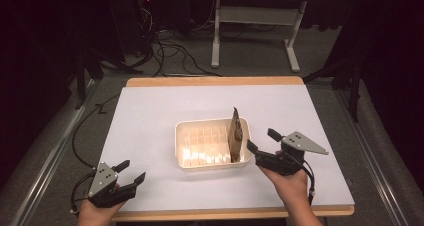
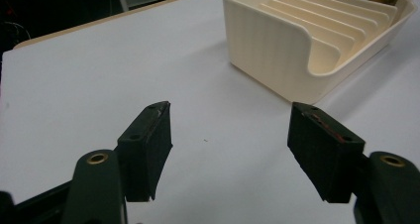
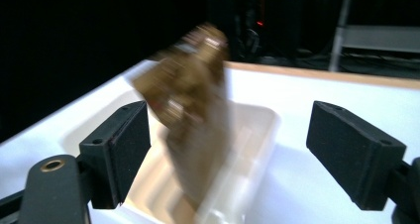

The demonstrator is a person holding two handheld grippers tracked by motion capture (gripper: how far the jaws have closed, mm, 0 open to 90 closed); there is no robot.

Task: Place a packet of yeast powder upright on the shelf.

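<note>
A cream slotted tray (image 1: 212, 165) sits in the middle of the white table top. A flat brown packet (image 1: 235, 133) stands on edge in the tray's right-hand end, leaning slightly. My right gripper (image 1: 262, 140) hovers just right of the tray, open, its jaws apart from the packet. In the right gripper view the packet (image 3: 193, 120) is blurred, ahead of the wide jaws, rising out of the tray (image 3: 252, 135). My left gripper (image 1: 132, 170) rests near the front left corner, open and holding nothing. In the left gripper view the tray (image 2: 277, 60) lies ahead to the right.
The white table top (image 1: 150, 116) has a wooden rim at the back and front. Beyond it on the grey floor are black cables (image 1: 172, 51) and the white legs of another table (image 1: 216, 41). Dark stands flank both sides.
</note>
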